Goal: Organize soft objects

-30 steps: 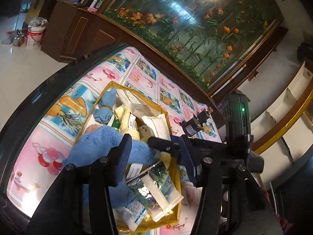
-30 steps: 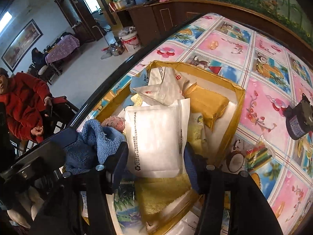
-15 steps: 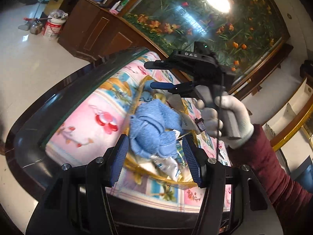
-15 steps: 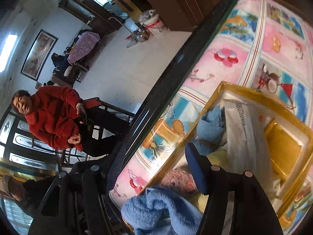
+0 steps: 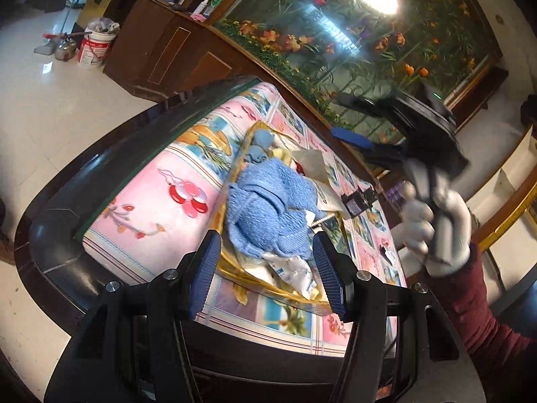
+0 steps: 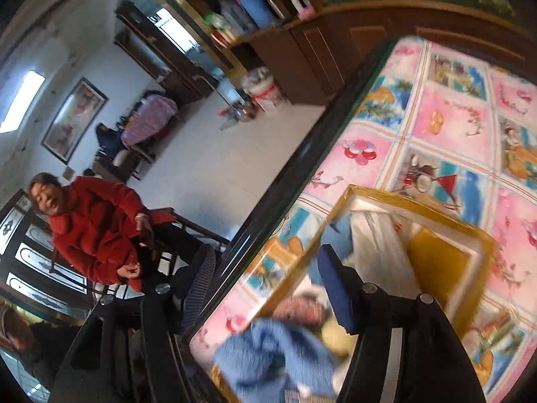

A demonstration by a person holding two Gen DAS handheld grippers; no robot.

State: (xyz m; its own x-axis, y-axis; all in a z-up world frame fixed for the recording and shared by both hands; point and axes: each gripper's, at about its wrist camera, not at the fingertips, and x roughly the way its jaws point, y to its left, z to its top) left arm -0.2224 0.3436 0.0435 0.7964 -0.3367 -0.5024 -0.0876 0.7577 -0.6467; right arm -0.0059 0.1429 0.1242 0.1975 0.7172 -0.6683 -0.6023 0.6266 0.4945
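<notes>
– Patterned cloth (image 5: 161, 201) is spread over the dark-edged table, and the yellow box (image 6: 436, 215) is set on it near the edge. How are the fingers found?

– Both pairs are seen released. The jaws of the left gripper (image 5: 266, 238) have just been opening; the blue towel (image 5: 268, 208) is framed between them, but it is not touched and nothing is held. The jaws of the right gripper (image 6: 265, 258) have likewise just been opening, with nothing between the pads. That gripper is carried in a gloved hand (image 5: 433, 228) above the far side of the box.

– And where is the towel kept?

– It is heaped on the near end of the box, over the other contents. It can be judged light, limp and not slippery, so nothing would be harmed by a firm pinch. A raised fold on the top of the heap is best taken. Sagging and dragging over the packets are to be expected.

– What else is held in the box?

– Crinkled white packets (image 5: 295, 272) are wedged under the towel at the near rim. Behind it something pinkish is glimpsed, too blurred to be named. Further back a white pouch (image 6: 376, 235) and a yellow pouch (image 6: 436, 268) are laid, and a second scrap of blue cloth (image 5: 260, 149) is tucked at the far end. Slick wrappers can be supposed to slide.
</notes>
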